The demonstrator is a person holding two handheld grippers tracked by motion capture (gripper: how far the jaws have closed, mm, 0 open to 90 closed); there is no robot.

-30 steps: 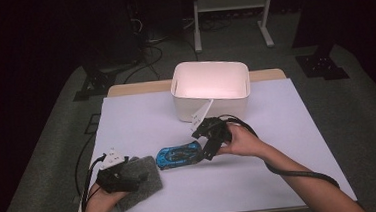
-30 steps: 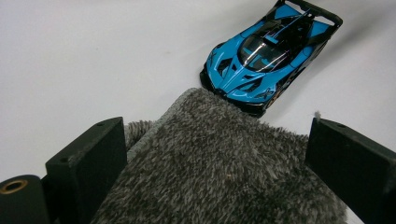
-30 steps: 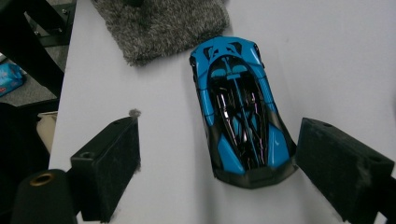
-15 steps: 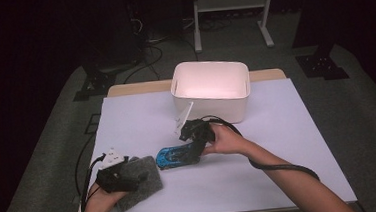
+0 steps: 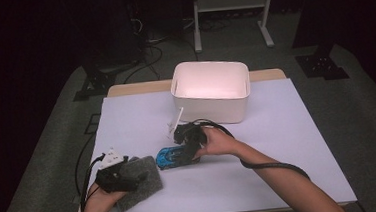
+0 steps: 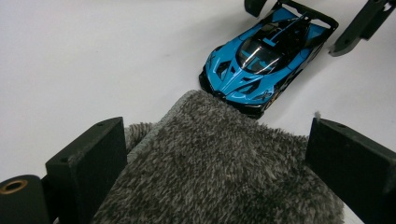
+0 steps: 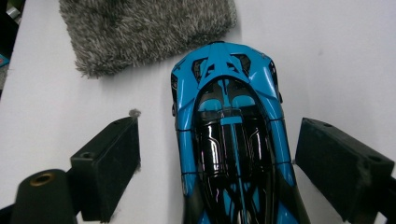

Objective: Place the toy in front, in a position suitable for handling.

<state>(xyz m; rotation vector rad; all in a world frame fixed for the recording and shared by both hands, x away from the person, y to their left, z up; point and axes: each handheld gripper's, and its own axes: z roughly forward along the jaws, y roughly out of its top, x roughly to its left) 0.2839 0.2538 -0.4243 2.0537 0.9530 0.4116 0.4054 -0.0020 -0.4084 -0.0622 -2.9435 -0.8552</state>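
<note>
Right now the right gripper [image 7: 219, 168] straddles the blue toy car [image 7: 233, 140], jaws spread with gaps on both sides. Only the left gripper view reveals the car's nose touching the grey cloth [image 6: 224, 163], which lies between the left gripper's [image 6: 224, 158] spread jaws.

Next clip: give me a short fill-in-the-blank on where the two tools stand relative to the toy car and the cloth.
1. The right tool has its open jaws on either side of the blue ____.
2. The left tool sits open over the grey ____.
3. The toy car's nose touches the cloth, which lies on the ____ table.

Missing words: toy car; cloth; white
</note>
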